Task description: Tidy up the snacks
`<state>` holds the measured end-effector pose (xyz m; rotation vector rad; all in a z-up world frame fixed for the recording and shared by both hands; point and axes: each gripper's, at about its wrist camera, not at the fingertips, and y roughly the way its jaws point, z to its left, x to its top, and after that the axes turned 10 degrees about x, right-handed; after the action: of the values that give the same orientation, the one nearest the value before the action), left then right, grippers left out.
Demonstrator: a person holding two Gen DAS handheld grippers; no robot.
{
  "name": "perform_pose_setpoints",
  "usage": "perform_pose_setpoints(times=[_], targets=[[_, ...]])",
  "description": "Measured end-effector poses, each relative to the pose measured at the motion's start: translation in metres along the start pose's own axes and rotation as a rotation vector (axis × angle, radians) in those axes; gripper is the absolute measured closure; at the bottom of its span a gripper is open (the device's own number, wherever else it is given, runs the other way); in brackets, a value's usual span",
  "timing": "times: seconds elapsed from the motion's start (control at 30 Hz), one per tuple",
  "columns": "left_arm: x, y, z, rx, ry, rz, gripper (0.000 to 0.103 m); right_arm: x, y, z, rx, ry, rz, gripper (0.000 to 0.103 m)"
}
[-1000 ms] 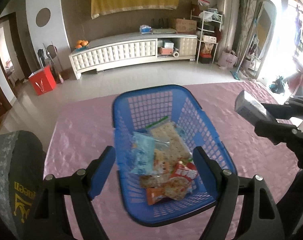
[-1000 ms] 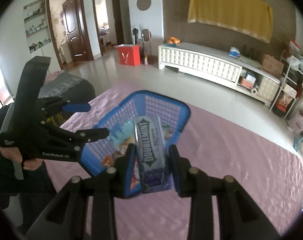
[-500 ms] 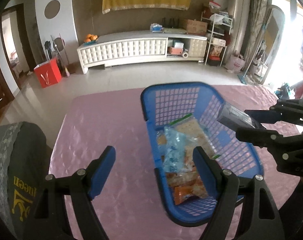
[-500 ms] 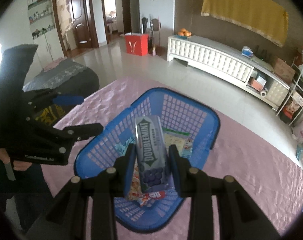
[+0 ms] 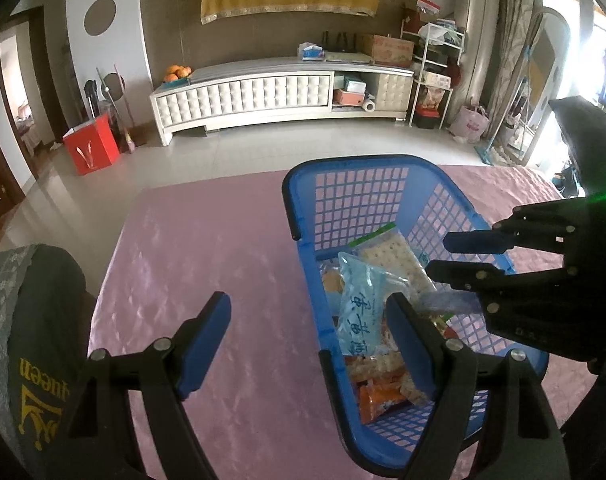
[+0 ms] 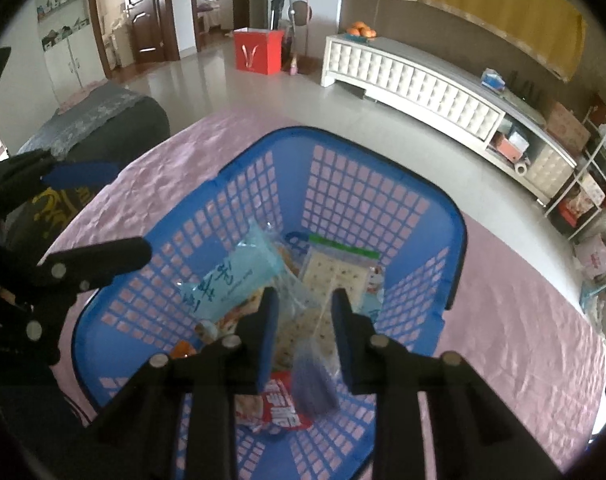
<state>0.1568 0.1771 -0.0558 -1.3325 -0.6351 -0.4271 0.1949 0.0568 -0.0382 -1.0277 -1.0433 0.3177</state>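
Note:
A blue plastic basket (image 5: 363, 164) (image 6: 343, 140) on the pink table holds several snack packets: a light blue packet (image 5: 359, 316) (image 6: 239, 276), a cracker packet (image 5: 395, 256) (image 6: 335, 276), a red packet (image 6: 283, 404). My right gripper (image 6: 305, 312) (image 5: 437, 255) hangs over the basket's inside with its jaws closing. The pads touch nothing. The gum pack (image 6: 315, 376) (image 5: 447, 302) is a blur below the fingertips, loose inside the basket. My left gripper (image 5: 307, 304) (image 6: 131, 208) is open, straddles the basket's left wall and holds nothing.
The pink tablecloth (image 5: 207, 248) covers the table around the basket. A dark cushioned chair back with yellow lettering (image 5: 27, 340) (image 6: 103, 116) stands at the table's left edge. A white cabinet (image 5: 243, 96) and a red box (image 5: 91, 148) are far off on the floor.
My right gripper came down over the basket and the gum pack left its jaws. My left gripper shifted left, so the basket now sits further right in its view.

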Motion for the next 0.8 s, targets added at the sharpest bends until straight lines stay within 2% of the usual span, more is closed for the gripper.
perform_pose_setpoints(times=[0.33,0.5,0.57,0.8], targets=[[-0.003,-0.014,-0.003,0.000,-0.019,-0.014,0.025,-0.010,-0.037,0.013,-0.039,-0.003,-0.052,0.071],[-0.006,-0.032,-0.013,-0.008,-0.017,-0.033,0.025,-0.022,-0.055,0.016,-0.058,0.017,-0.070,0.064],[-0.007,-0.039,-0.018,0.011,-0.008,-0.042,0.025,-0.027,-0.063,0.016,-0.063,0.035,-0.085,0.060],[-0.015,-0.076,-0.028,-0.005,-0.052,-0.099,0.025,-0.044,-0.097,0.021,-0.071,0.094,-0.165,0.059]])
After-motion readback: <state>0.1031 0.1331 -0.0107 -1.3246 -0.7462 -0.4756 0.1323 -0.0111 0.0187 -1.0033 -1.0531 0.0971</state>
